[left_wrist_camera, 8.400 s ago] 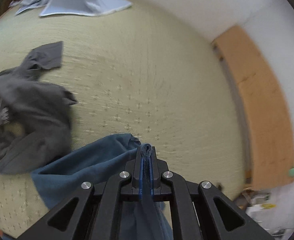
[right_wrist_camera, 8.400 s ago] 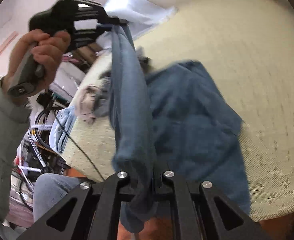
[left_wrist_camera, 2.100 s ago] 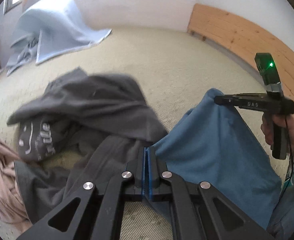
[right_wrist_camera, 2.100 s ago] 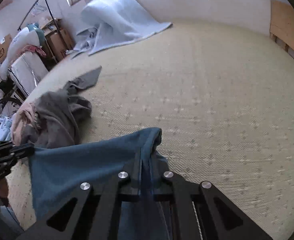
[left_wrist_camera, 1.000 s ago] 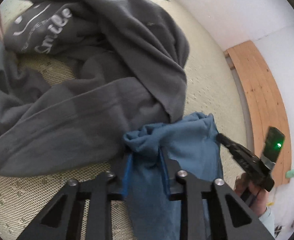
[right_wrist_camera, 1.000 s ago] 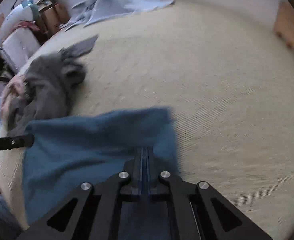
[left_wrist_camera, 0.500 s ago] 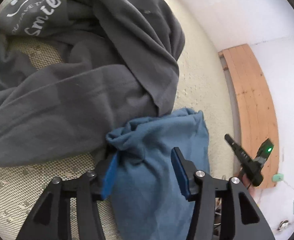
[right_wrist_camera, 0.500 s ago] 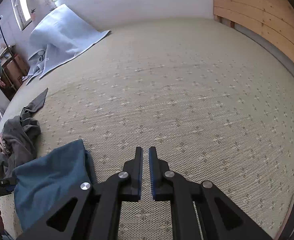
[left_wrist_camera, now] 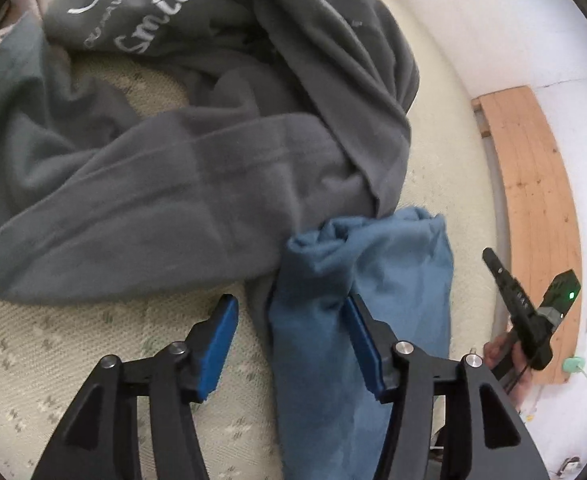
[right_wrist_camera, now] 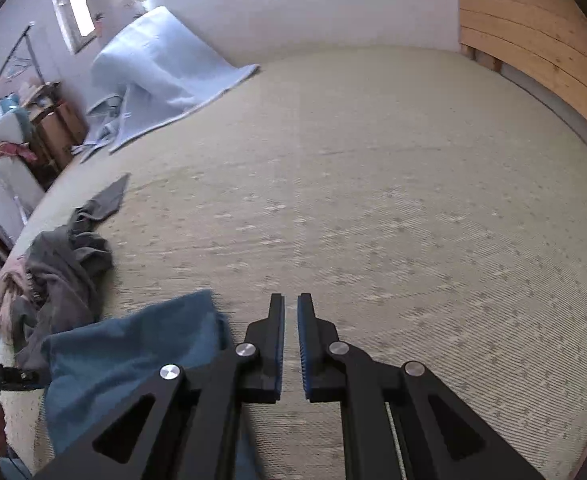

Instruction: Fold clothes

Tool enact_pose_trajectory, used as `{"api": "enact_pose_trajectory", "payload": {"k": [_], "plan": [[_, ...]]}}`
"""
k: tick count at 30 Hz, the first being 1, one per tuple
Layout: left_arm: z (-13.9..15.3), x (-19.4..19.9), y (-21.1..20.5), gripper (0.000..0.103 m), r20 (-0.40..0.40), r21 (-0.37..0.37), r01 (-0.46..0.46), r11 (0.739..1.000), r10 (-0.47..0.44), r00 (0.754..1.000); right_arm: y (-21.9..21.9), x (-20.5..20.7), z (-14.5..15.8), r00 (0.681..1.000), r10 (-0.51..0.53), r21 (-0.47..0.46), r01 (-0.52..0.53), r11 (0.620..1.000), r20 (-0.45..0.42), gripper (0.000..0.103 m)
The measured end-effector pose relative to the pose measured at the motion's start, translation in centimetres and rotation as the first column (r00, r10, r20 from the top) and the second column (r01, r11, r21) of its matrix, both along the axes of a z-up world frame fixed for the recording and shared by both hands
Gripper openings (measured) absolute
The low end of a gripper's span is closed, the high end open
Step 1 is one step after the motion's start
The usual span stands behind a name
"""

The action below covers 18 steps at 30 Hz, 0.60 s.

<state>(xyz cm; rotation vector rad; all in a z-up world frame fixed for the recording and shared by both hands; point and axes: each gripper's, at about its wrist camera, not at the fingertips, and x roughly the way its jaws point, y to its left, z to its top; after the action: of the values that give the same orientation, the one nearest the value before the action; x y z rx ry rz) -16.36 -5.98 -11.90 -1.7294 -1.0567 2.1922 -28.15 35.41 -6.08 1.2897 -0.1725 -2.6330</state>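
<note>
A blue garment (left_wrist_camera: pixel 373 272) lies bunched on the woven mat, its top corner against a grey "Smile" sweatshirt (left_wrist_camera: pixel 173 200). My left gripper (left_wrist_camera: pixel 291 300) hovers over that corner with its jaws opening. The blue cloth sits between them, beside the right pad (left_wrist_camera: pixel 363 344), and the left pad (left_wrist_camera: pixel 217 344) is clear of it. My right gripper (right_wrist_camera: pixel 290 300) is all but shut, with a thin empty gap, over bare mat to the right of the blue garment (right_wrist_camera: pixel 133 352). It also shows in the left wrist view as the right gripper (left_wrist_camera: pixel 493 264), held in a hand.
The grey sweatshirt (right_wrist_camera: pixel 65 276) and a pink garment (right_wrist_camera: pixel 7 292) are heaped at the mat's left edge. A light blue blanket (right_wrist_camera: pixel 161 76) slumps against the far wall. A wooden board (right_wrist_camera: pixel 533 48) lines the right side. Cluttered furniture (right_wrist_camera: pixel 49 128) stands at the left.
My left jaws have spread wide and let the blue cloth go. My right gripper has released the cloth and swung away over the bare mat; the garment now rests on the mat.
</note>
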Motion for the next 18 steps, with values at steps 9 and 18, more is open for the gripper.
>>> {"api": "enact_pose_trajectory", "payload": {"k": [9, 18], "plan": [[0.8, -0.1, 0.6, 0.025, -0.016, 0.092, -0.032, 0.995, 0.033, 0.999, -8.3, 3.4, 1.9, 0.962, 0.259, -0.027, -0.262, 0.965, -0.085, 0.044], [5.0, 0.9, 1.7, 0.020, -0.050, 0.099, 0.061, 0.993, -0.056, 0.997, -22.2, 14.3, 1.9, 0.813, 0.564, 0.165, -0.542, 0.824, -0.142, 0.045]]}}
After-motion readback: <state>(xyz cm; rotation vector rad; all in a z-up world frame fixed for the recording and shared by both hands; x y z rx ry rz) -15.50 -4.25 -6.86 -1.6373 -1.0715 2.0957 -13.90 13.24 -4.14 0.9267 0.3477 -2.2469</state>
